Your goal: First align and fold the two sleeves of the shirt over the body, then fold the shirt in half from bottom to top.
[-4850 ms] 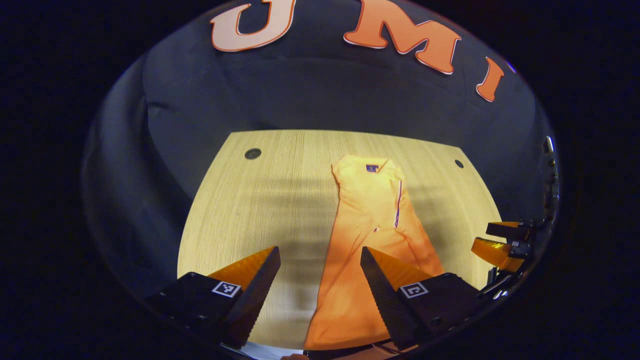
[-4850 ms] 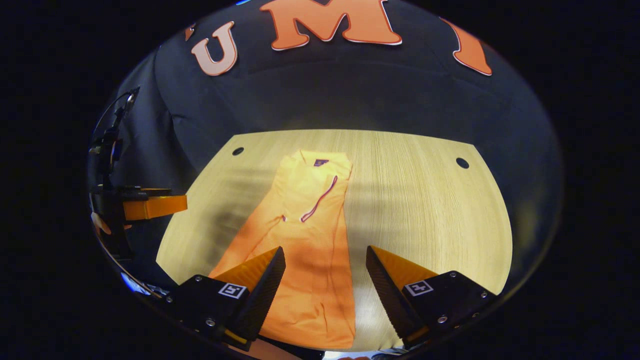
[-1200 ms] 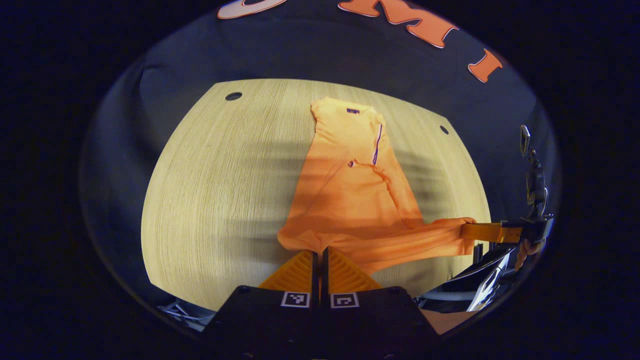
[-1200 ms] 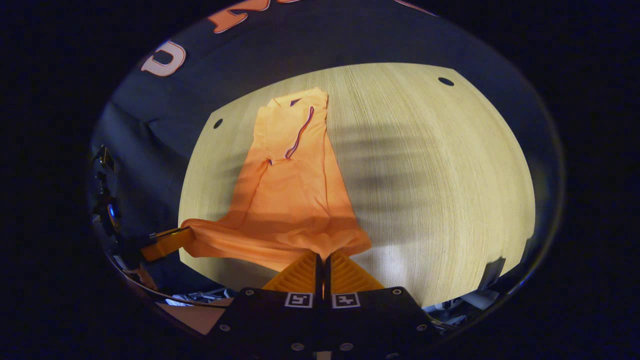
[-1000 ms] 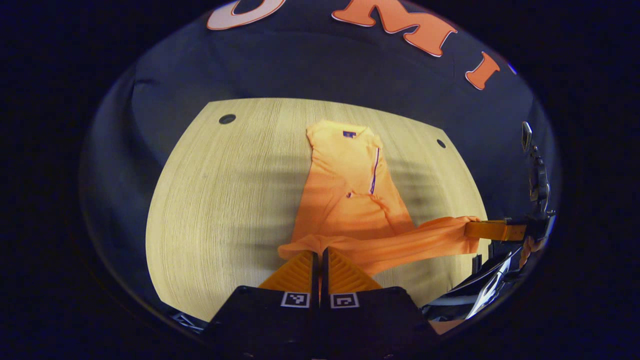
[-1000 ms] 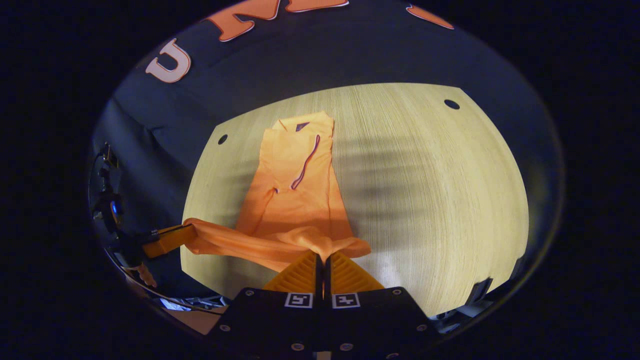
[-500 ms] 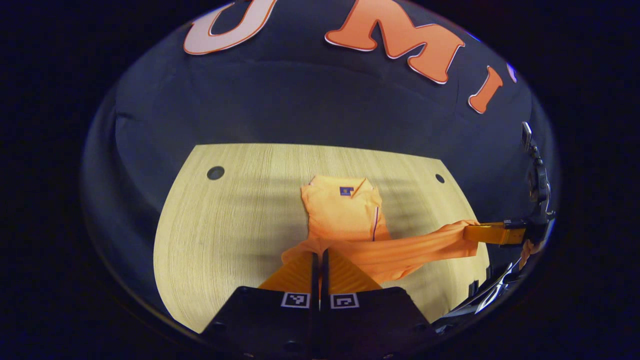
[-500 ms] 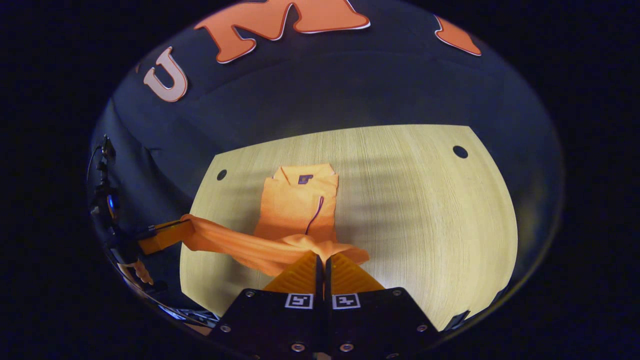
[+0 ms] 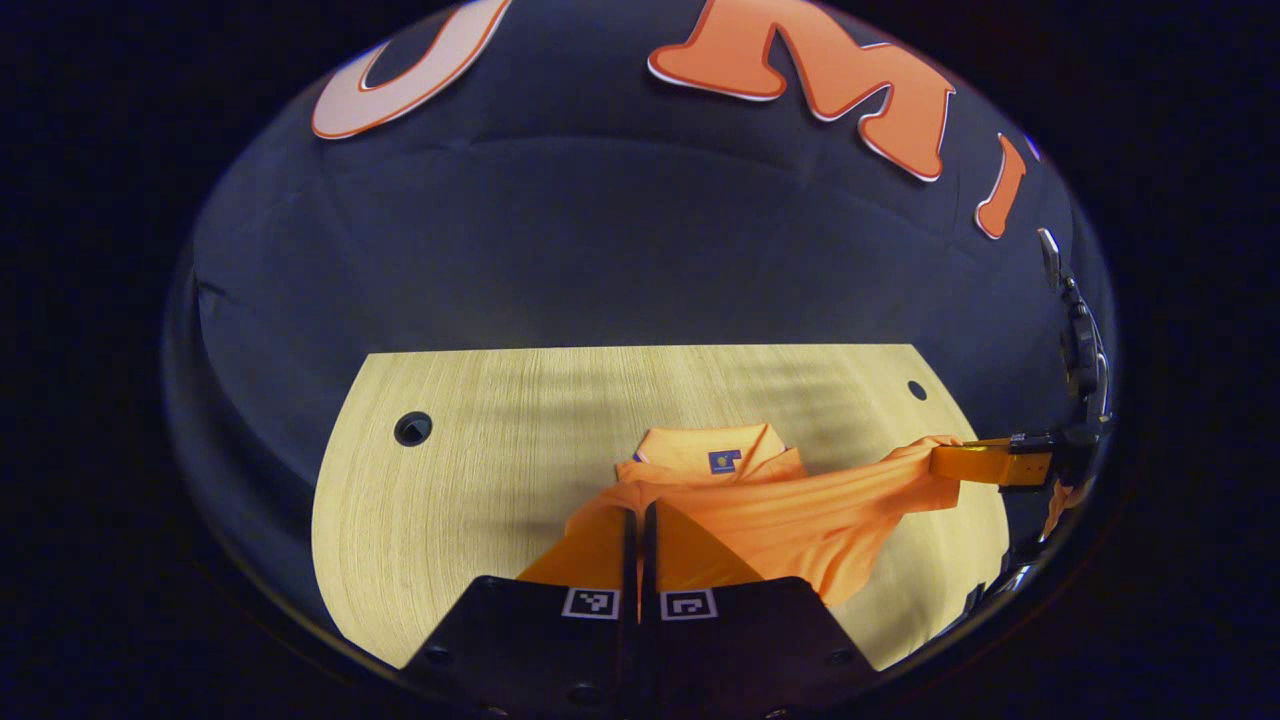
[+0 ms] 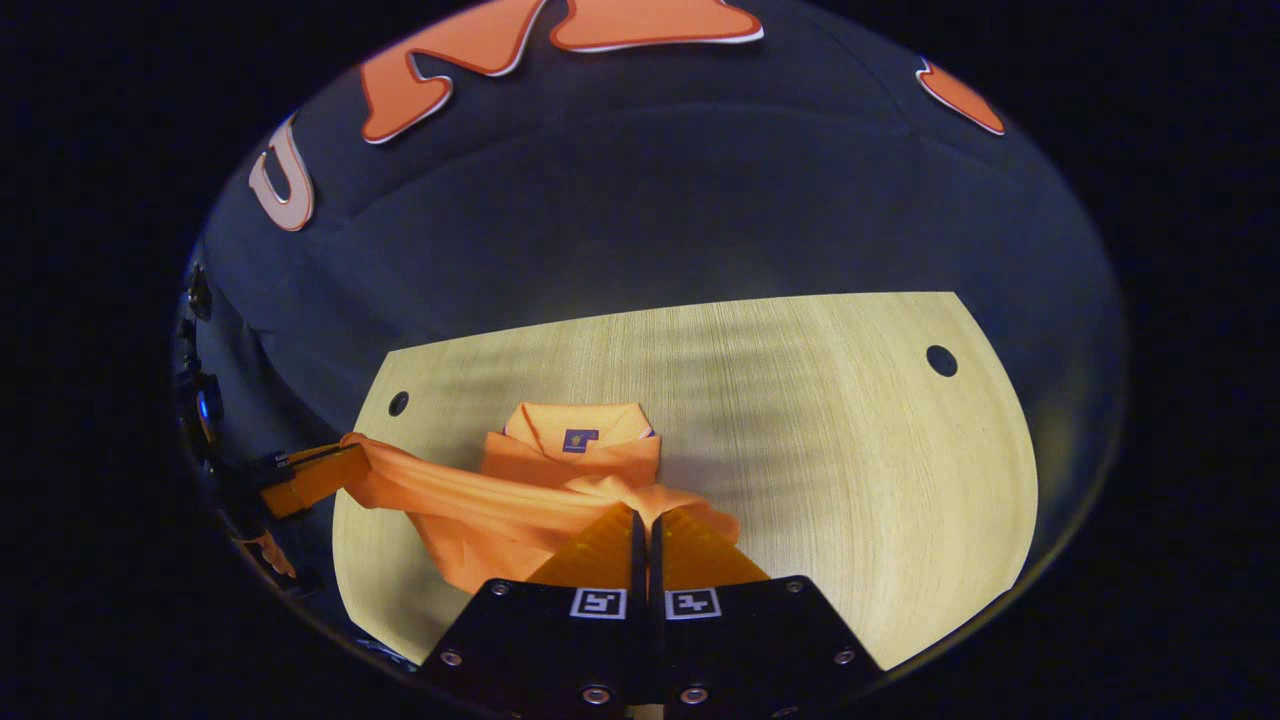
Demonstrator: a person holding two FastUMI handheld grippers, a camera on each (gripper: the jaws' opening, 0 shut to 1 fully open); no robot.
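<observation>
An orange shirt lies on the wooden table, its collar with a small dark label at the far end. Its bottom hem is lifted and stretched between both grippers, close over the collar. My left gripper is shut on one hem corner. My right gripper is shut on the other corner. In the left gripper view the right gripper shows at the right edge, holding the hem. In the right gripper view the left gripper shows at the left edge, also gripping cloth.
The table has a round hole near its far left corner and another hole near its far right corner. The black booth wall rises right behind the table's far edge. A hand holds the right gripper.
Both grippers have carried the shirt's hem forward from the near edge toward the collar. The lower half now covers most of the body. Earlier both grippers were open above the flat shirt.
</observation>
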